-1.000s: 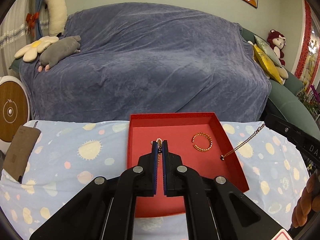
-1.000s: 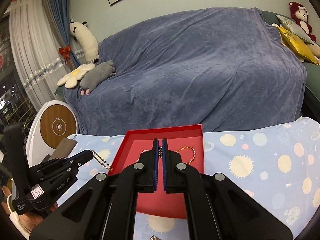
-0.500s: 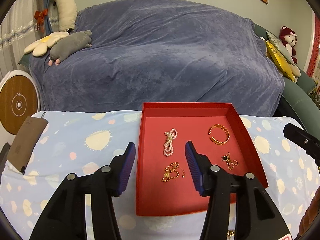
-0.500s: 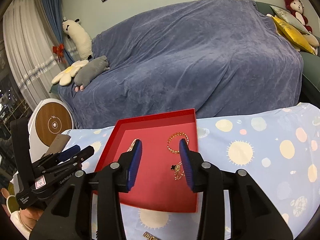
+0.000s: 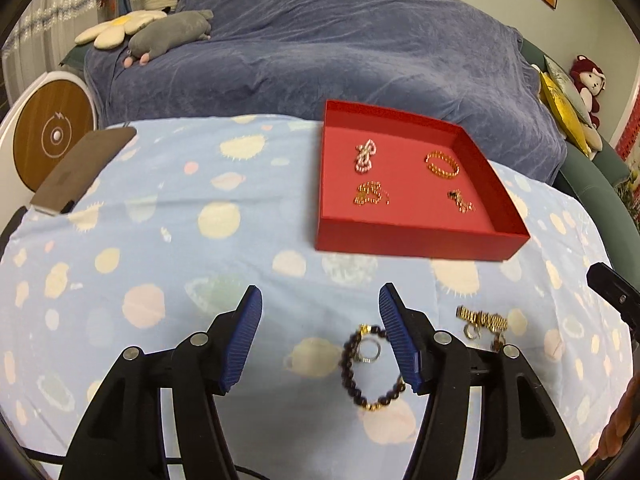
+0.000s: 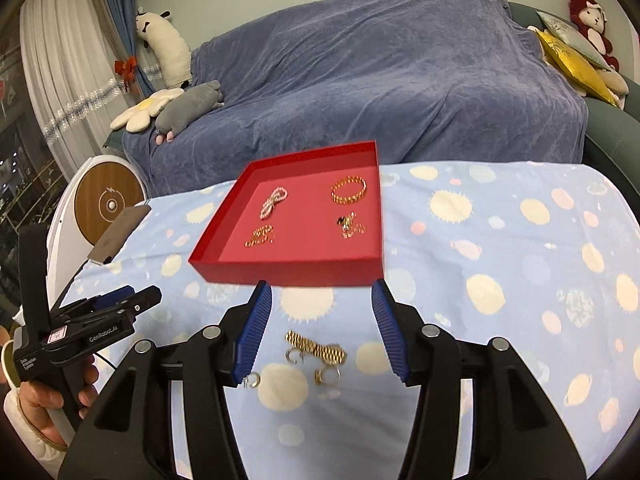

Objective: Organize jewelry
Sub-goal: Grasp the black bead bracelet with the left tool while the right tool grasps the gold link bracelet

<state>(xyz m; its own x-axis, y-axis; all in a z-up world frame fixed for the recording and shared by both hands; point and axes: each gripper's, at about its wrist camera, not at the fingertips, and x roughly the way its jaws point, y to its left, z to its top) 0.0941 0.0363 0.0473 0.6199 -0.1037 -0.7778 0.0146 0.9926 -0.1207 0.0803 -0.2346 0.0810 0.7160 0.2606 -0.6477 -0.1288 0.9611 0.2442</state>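
A red tray (image 5: pixel 416 240) (image 6: pixel 288 270) on the spotted blue cloth holds a pearl string (image 5: pixel 365 155) (image 6: pixel 274 202), a gold bracelet (image 5: pixel 442 164) (image 6: pixel 349 190), a gold chain (image 5: pixel 370 194) (image 6: pixel 260 236) and a black-charm necklace (image 5: pixel 460 200) (image 6: pixel 350 226). My left gripper (image 5: pixel 320 336) is open and empty, near a dark bead bracelet (image 5: pixel 360 372) with a silver ring (image 5: pixel 367 352). My right gripper (image 6: pixel 322 332) is open and empty over a gold watch band (image 6: pixel 316 350) (image 5: pixel 482 318) and small rings (image 6: pixel 328 376).
A grey-brown phone (image 5: pixel 80 172) (image 6: pixel 120 234) lies at the cloth's left edge. A blue-covered sofa (image 5: pixel 320 48) stands behind the table, with plush toys (image 5: pixel 160 32) on it. A round white and wood device (image 5: pixel 48 136) stands at the left.
Both grippers, shut on chains over the tray a second ago, opened and dropped them into it. Both have pulled back toward the near edge, bringing the loose jewelry on the cloth into view.
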